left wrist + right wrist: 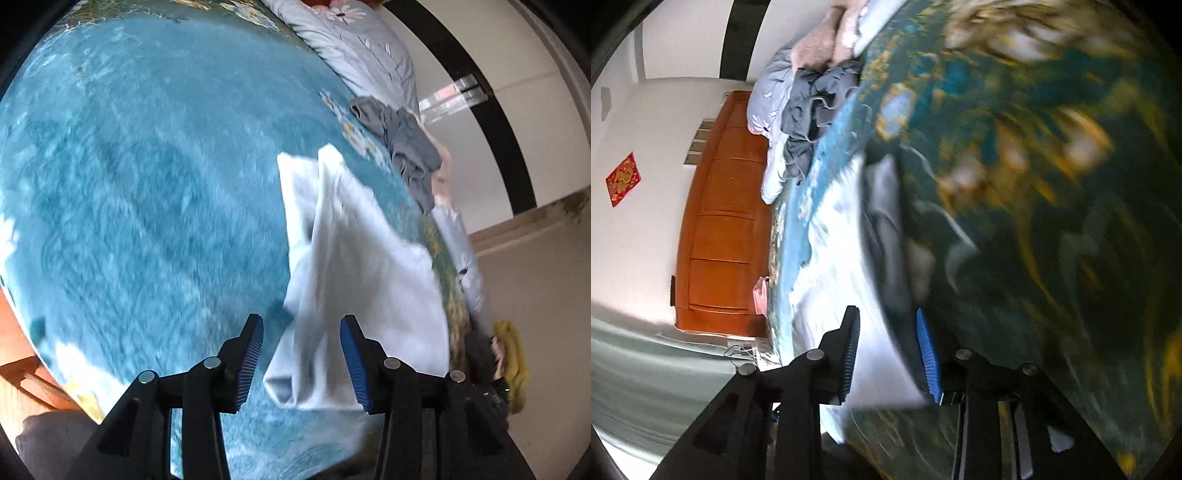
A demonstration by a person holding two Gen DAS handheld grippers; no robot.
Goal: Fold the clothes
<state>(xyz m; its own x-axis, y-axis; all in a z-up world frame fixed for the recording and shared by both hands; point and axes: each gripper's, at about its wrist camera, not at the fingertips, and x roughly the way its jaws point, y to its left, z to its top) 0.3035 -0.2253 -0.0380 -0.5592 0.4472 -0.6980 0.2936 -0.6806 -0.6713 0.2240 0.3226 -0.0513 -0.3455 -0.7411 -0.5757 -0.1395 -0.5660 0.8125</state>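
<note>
Both claws spread — left gripper [301, 363], right gripper [890, 354] — white garment [354, 266] between pads, unpinched.

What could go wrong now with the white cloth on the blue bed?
1. The left hand-held gripper stands open around the white cloth, so the fold may flop apart.
2. The cloth looks bunched and ridged, not flat; creases might get folded in.
3. The grey clothes lie heaped near the bed's edge, beside the blue blanket, and might slide off if bumped.
</note>
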